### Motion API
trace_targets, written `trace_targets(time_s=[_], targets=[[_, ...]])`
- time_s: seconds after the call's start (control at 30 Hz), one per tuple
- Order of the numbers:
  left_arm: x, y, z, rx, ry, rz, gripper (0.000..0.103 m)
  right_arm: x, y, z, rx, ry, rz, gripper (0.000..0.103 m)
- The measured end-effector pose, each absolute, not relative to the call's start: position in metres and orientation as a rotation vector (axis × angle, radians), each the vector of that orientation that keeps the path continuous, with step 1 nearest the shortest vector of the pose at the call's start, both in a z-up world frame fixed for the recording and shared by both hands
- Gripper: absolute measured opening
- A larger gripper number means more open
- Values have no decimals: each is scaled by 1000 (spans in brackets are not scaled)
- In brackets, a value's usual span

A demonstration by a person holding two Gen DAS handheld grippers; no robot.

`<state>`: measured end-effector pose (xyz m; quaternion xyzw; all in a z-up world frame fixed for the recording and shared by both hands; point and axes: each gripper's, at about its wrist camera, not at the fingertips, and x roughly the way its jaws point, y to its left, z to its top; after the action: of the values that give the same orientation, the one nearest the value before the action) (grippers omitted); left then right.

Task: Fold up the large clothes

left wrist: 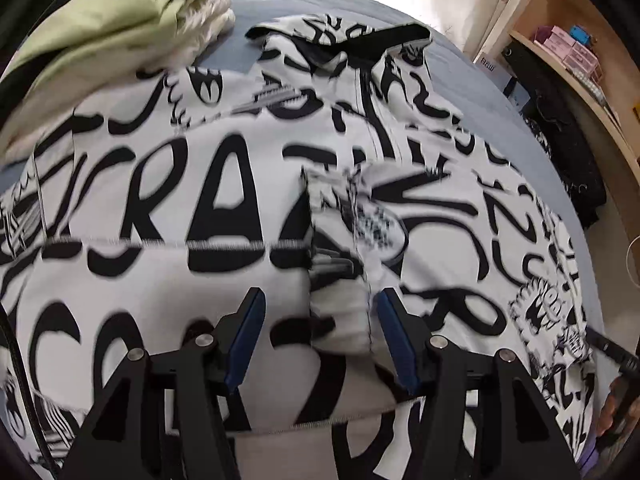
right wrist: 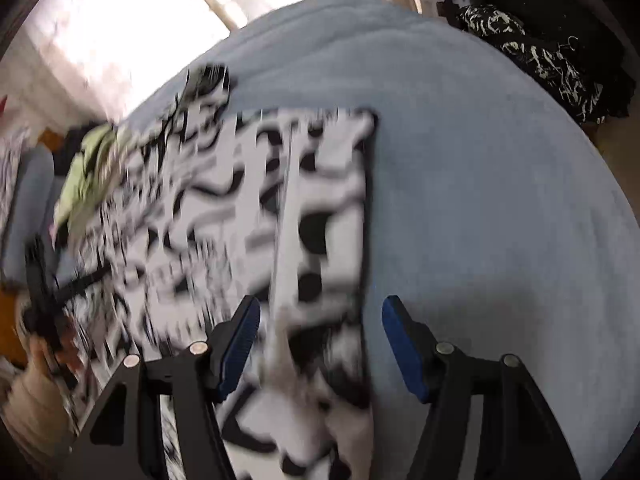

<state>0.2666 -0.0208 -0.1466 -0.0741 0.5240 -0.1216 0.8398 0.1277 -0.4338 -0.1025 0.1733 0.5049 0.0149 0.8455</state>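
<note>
My left gripper (left wrist: 320,340) hung spread over a raised fold of the black-and-white printed garment (left wrist: 200,200), pinching nothing. My right gripper (right wrist: 320,344) hung spread above the garment's edge on the blue bed (right wrist: 480,200). Unheld, that fold might slump and crease.

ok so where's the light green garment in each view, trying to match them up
Left wrist view: the light green folded garment lies at the upper left, on a pile beyond the black-and-white lettered garment.
Right wrist view: it shows small and blurred at the left edge, beside the same lettered garment.
Shared landmark: the pale blue bed cover under both.
</note>
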Motion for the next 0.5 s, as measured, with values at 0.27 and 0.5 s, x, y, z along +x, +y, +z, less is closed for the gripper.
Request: trace_targets(time_s=[0.27, 0.5], targets=[[244, -55, -140, 29, 1016, -191, 28, 101, -419, -118, 393, 1021, -12, 38], [229, -30, -118, -73, 977, -138, 42, 101, -414, -105, 337, 1098, -124, 54]])
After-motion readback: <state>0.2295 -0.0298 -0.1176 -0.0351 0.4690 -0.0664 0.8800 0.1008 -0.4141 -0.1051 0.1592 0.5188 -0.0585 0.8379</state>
